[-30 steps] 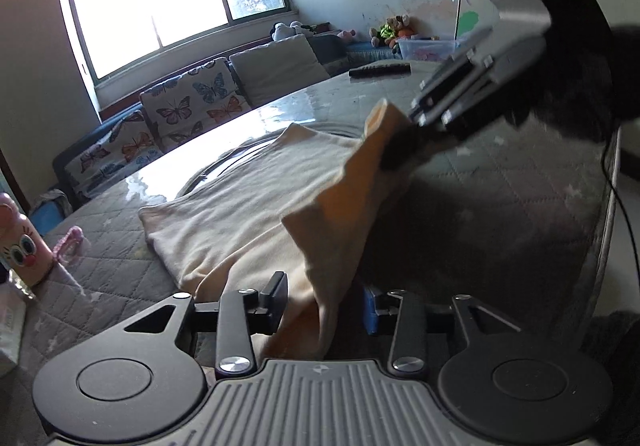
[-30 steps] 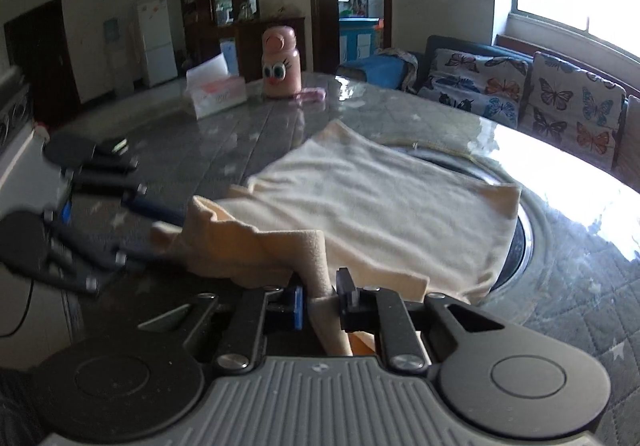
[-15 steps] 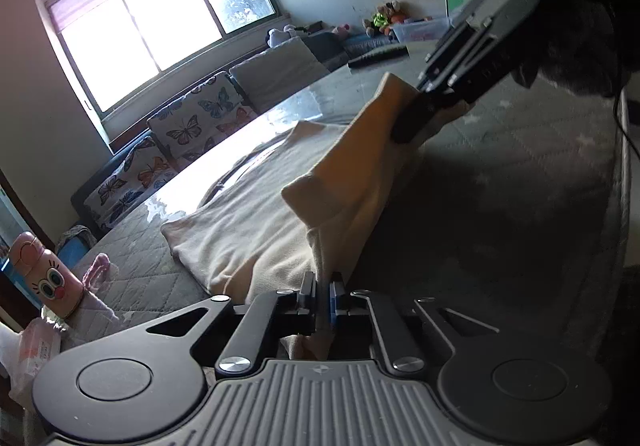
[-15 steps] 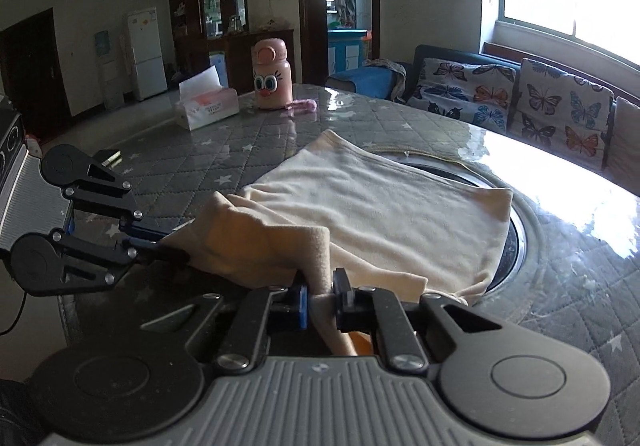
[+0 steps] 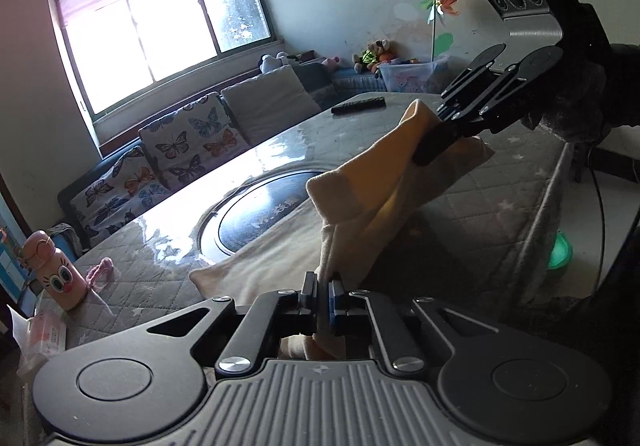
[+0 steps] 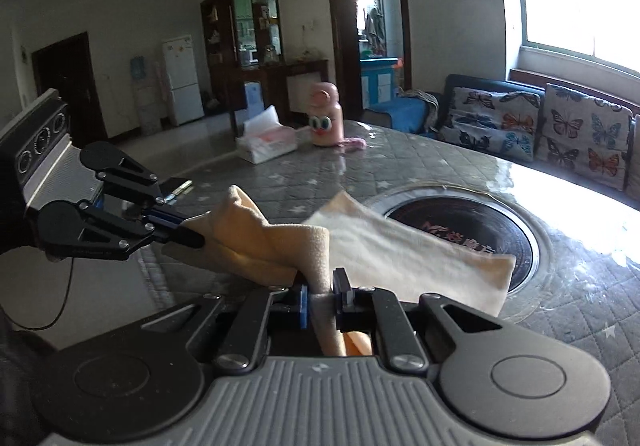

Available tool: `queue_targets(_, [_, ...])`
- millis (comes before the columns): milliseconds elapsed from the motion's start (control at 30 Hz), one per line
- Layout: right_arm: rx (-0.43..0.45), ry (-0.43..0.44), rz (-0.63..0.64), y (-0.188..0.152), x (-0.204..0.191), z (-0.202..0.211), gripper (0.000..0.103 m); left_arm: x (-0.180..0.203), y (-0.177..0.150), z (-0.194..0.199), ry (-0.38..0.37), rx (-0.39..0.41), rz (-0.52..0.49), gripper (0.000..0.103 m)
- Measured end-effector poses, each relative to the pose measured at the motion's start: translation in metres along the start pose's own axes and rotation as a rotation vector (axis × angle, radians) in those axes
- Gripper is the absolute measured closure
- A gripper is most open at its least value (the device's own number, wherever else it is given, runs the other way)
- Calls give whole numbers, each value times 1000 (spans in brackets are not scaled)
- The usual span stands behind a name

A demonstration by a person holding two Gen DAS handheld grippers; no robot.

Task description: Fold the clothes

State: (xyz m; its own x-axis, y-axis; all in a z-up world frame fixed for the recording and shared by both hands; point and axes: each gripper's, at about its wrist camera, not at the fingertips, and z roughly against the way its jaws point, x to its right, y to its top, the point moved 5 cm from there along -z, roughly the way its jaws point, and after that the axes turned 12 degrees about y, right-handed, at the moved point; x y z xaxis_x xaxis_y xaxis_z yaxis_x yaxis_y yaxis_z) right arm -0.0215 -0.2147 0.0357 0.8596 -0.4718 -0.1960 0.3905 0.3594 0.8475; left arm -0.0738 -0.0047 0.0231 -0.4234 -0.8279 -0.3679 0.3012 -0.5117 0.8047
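A cream-coloured garment (image 5: 360,230) (image 6: 400,258) is partly lifted off the quilted grey table (image 5: 480,214) (image 6: 560,318). My left gripper (image 5: 323,286) is shut on one corner of its near edge. In the right wrist view that gripper (image 6: 188,234) shows at the left, pinching the cloth. My right gripper (image 6: 320,290) is shut on the other corner, and it appears at the upper right of the left wrist view (image 5: 428,150). The near edge hangs raised between the two grippers, while the far part still lies on the table.
A round dark turntable (image 5: 264,214) (image 6: 472,230) sits in the table's middle, partly under the cloth. A pink bottle (image 5: 56,274) (image 6: 326,122), a tissue box (image 6: 266,144) and a remote (image 5: 358,106) lie near the table's edges. A butterfly-print sofa (image 6: 560,134) stands beyond.
My left gripper has shut on the garment's corner. Both grippers have lifted the near edge and drawn the cloth back, uncovering the turntable.
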Motion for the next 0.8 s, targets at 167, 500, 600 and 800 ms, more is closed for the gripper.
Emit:
queue_targets(167, [-12,-14,-6,5,3,-6,92,-12,2,-20,7,-13,24,97])
queue_targets(500, [-36,-53,-128,32,75,-54,92,-56,19,-111,20,-76,91,98])
queue_targets(600, [-54,-75,-157,36,102,-75,92,-66,18,-146,27,-114,119,98])
queue_targets(800, [-77,-106,-225,30,143,-117,92,-73,0,-197,59,-196,143,98])
